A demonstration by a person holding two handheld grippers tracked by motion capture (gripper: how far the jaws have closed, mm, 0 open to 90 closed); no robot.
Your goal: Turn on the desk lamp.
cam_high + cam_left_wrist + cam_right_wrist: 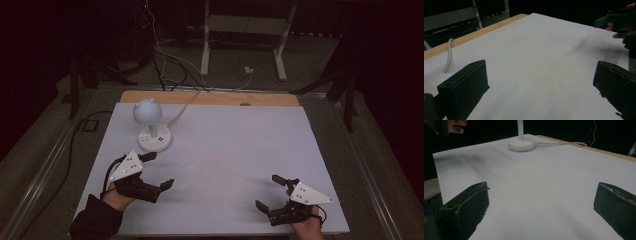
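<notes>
A small white desk lamp point(148, 115) with a round head stands on its round base point(155, 137) at the left rear of the white table top point(225, 150). My left gripper point(159, 171) is open just in front of that base, jaws wide apart over bare surface. My right gripper point(274, 192) is open near the front right corner, also holding nothing. The lamp base point(521, 144) and its white cable point(564, 143) lie far ahead in the right gripper view. In the left gripper view the base's edge point(439, 77) with a blue light sits beside the left jaw, and the cable point(448, 56) runs back.
A wooden strip point(210, 97) edges the table's far side. Behind it on the dark floor are cables point(170, 65) and a white metal stand point(245, 35). The other hand and its gripper point(619, 22) show far off in the left gripper view.
</notes>
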